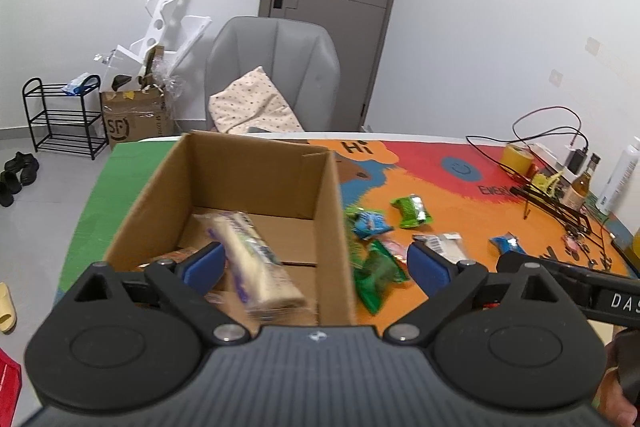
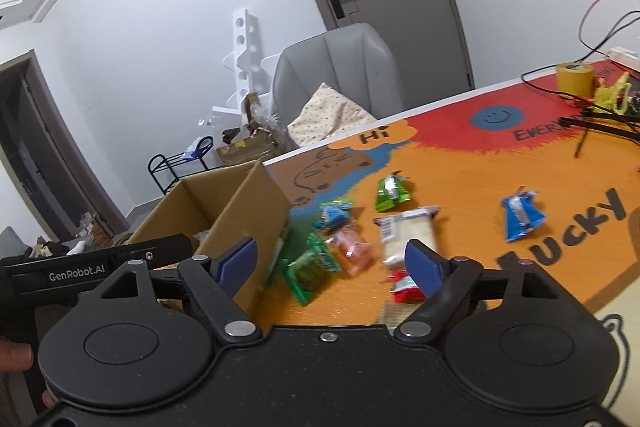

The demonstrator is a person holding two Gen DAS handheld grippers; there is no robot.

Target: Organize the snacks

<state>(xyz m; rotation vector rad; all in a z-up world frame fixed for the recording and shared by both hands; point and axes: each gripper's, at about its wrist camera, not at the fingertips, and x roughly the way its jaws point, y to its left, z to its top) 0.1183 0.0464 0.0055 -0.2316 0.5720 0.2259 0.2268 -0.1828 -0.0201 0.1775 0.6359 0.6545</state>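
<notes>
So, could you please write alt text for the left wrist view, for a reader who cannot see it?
The open left gripper hovers over a cardboard box holding a pale wrapped snack. More snack packets lie scattered on the colourful table mat beside the box.

- Your left wrist view looks down close over the cardboard box (image 1: 256, 195).
- Your right wrist view faces the bench (image 2: 460, 187) slantwise; both share the box and the grey chair (image 2: 340, 67).

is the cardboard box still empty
No, a long pale wrapped snack already lies inside the cardboard box, seen in the left wrist view.
</notes>
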